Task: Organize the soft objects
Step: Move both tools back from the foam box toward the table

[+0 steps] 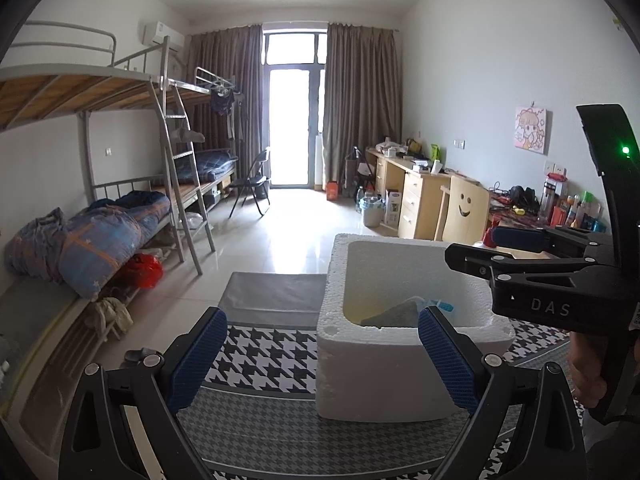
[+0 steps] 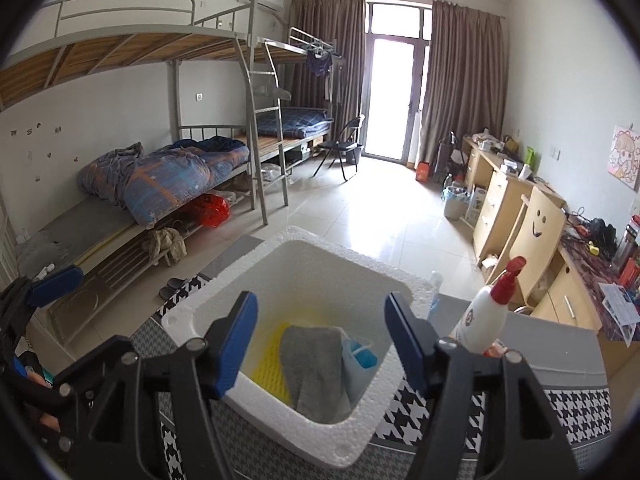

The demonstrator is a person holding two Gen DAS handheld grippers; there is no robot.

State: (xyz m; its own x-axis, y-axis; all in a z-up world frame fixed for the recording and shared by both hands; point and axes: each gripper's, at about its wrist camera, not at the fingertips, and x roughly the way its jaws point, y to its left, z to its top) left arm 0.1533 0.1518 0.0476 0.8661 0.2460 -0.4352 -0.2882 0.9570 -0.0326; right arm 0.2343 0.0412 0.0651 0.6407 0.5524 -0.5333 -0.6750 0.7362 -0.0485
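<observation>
Inside the white foam box (image 2: 280, 280) lie a grey cloth (image 2: 316, 372), a blue mask (image 2: 360, 356) at its right and a yellow mat (image 2: 272, 364) at its left. Above it, the right tool (image 2: 320, 340) gapes empty; the left tool (image 1: 322, 356), nearer, also stands open. A spray bottle (image 2: 484, 316) stands right of the box.

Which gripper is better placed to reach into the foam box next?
Right, probably. The right gripper is open directly above the white foam box, framing the grey cloth inside. The left gripper, also open, sits beside and lower than the box, facing its outer wall.
</observation>
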